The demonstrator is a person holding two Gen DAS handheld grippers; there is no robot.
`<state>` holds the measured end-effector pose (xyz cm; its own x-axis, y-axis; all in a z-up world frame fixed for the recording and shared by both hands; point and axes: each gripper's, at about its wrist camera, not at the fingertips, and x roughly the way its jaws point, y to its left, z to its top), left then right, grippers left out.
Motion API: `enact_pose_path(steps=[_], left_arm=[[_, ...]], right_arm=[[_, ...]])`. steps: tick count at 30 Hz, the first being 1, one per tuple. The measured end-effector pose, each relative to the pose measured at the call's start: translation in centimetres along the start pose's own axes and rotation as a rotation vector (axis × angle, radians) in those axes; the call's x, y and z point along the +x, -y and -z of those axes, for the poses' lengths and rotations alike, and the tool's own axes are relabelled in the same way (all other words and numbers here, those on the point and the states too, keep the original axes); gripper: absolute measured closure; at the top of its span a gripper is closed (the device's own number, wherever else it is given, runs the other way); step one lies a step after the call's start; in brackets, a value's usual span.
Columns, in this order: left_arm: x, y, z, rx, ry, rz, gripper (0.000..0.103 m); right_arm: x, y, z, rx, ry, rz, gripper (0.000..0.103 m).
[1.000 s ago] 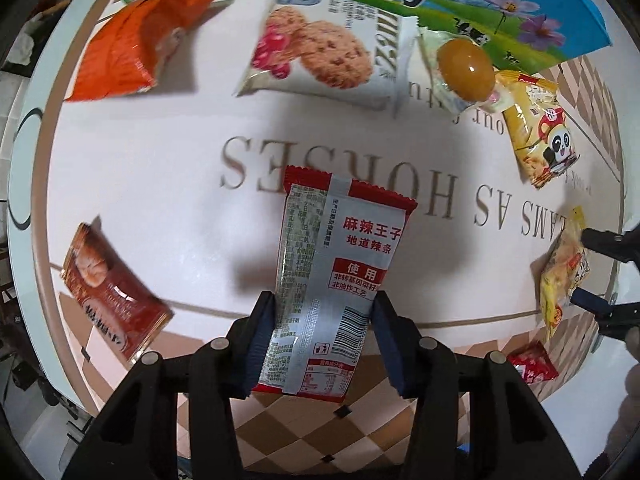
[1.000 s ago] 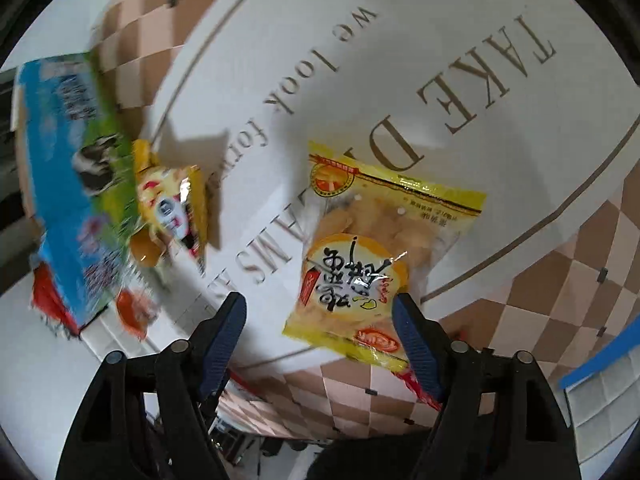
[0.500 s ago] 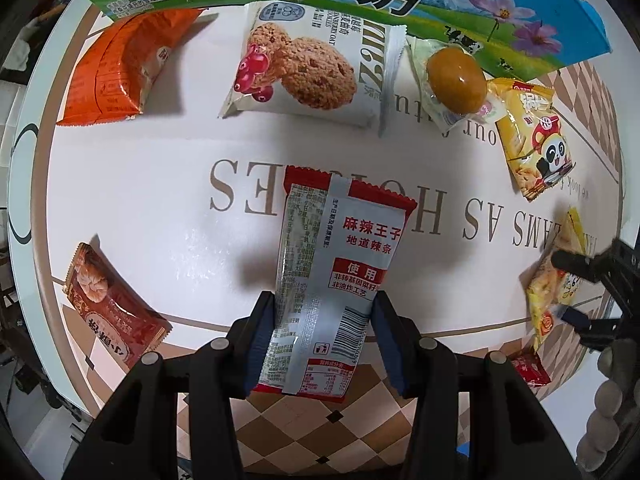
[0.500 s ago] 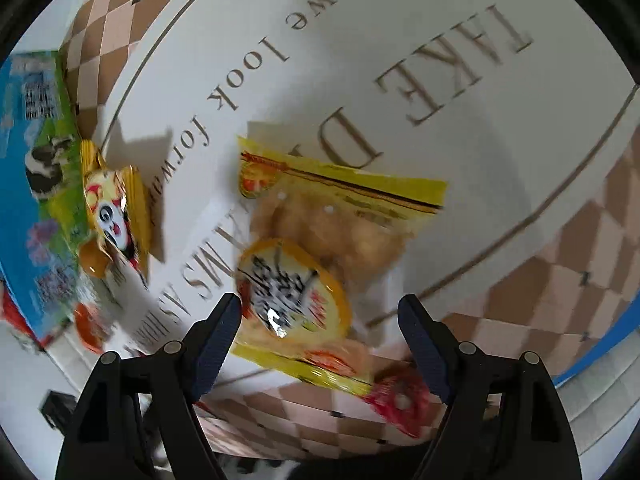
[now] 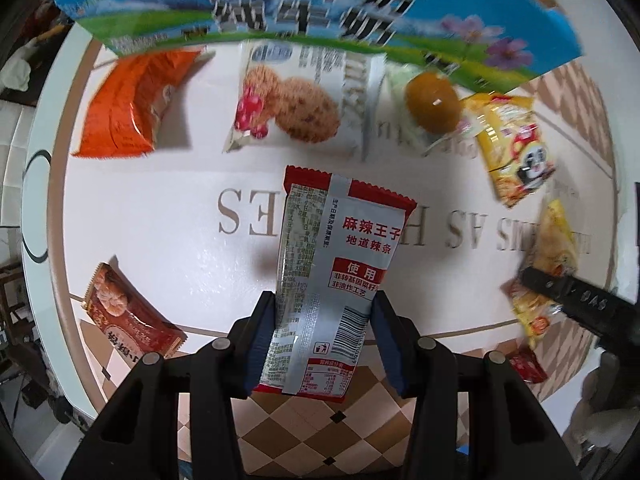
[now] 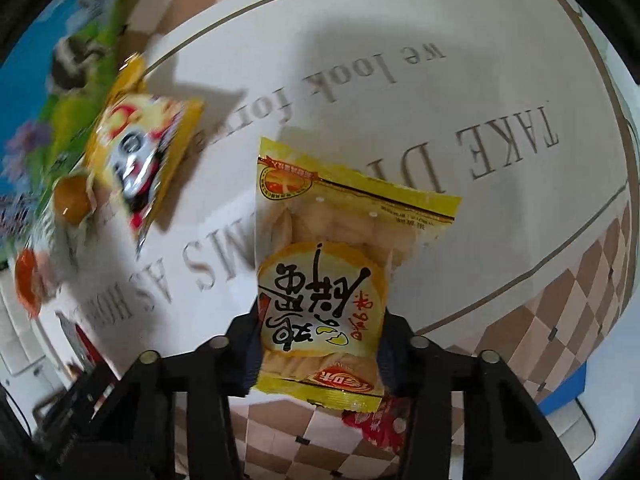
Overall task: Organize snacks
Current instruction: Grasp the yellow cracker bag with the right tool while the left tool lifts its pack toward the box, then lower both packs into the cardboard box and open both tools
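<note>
Two snack packets are shown gripped above a white round table (image 5: 168, 240) printed with grey lettering. On the left, a red-and-silver foil spicy-strip packet (image 5: 336, 272) is clamped between the blue pads of the left gripper (image 5: 323, 344), clear of the tabletop. On the right, a yellow clear-windowed cracker packet (image 6: 332, 280) sits between the closing jaws of the right gripper (image 6: 320, 356), its pads pressed against the packet's sides.
</note>
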<state>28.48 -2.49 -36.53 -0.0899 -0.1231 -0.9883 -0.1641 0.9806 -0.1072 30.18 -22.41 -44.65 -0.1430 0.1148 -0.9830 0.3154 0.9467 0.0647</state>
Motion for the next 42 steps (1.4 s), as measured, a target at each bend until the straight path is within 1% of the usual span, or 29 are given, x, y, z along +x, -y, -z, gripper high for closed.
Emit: enact_pose_path(steps=[4, 8, 10, 12, 13, 15, 16, 18, 19, 20, 23, 25, 28, 33, 38, 42], left_arm=[[-4.1, 0.7, -0.1, 0.021, 0.061, 0.052, 0.058], [-10.1, 1.3, -1.0, 0.045, 0.155, 0.120, 0.059], [-12.9, 1.4, -1.8, 0.063, 0.193, 0.147, 0.059], [-15.6, 1.6, -2.9, 0.085, 0.236, 0.160, 0.059], [-16.8, 1.7, -3.7, 0.095, 0.253, 0.164, 0.059], [-19.2, 1.4, -5.4, 0.106, 0.285, 0.165, 0.059], [-20.1, 1.2, -6.4, 0.107, 0.299, 0.163, 0.059], [-21.9, 0.6, -8.8, 0.106, 0.320, 0.162, 0.059], [-22.6, 0.2, -9.7, 0.108, 0.328, 0.164, 0.059], [-23.2, -0.1, -11.2, 0.112, 0.336, 0.158, 0.059], [-24.1, -1.3, -15.4, 0.104, 0.356, 0.135, 0.059], [-24.2, -2.1, -17.8, 0.098, 0.351, 0.125, 0.059], [-23.1, -3.0, -21.5, 0.102, 0.316, 0.108, 0.058], [-19.2, -4.4, -27.1, 0.100, 0.225, 0.053, 0.058], [-14.0, -5.8, -30.7, 0.085, 0.134, 0.003, 0.058], [-10.7, -6.9, -32.2, 0.060, 0.071, -0.009, 0.058]], right_arm=[[-2.1, -2.0, 2.3, -0.066, 0.033, -0.038, 0.059], [-6.3, -4.8, 4.7, -0.147, 0.079, -0.111, 0.059], [-8.4, -5.8, 5.1, -0.176, 0.098, -0.155, 0.059], [-11.0, -6.9, 4.4, -0.208, 0.124, -0.212, 0.059], [-12.2, -7.3, 3.3, -0.225, 0.139, -0.231, 0.059], [-15.1, -9.4, 2.7, -0.263, 0.178, -0.270, 0.059], [-16.0, -11.1, 2.2, -0.288, 0.185, -0.285, 0.059], [-18.3, -12.7, 0.8, -0.335, 0.190, -0.311, 0.059], [-19.2, -13.5, 0.3, -0.347, 0.202, -0.310, 0.059], [-20.2, -14.9, -0.4, -0.372, 0.223, -0.292, 0.059], [-21.3, -17.7, -2.2, -0.407, 0.268, -0.244, 0.059], [-21.6, -18.7, -3.7, -0.406, 0.282, -0.218, 0.059], [-20.7, -20.6, -6.9, -0.384, 0.275, -0.189, 0.059], [-17.9, -22.2, -11.1, -0.360, 0.272, -0.138, 0.059], [-14.4, -23.9, -13.8, -0.367, 0.251, -0.077, 0.059], [-11.8, -24.7, -14.9, -0.372, 0.219, -0.052, 0.059]])
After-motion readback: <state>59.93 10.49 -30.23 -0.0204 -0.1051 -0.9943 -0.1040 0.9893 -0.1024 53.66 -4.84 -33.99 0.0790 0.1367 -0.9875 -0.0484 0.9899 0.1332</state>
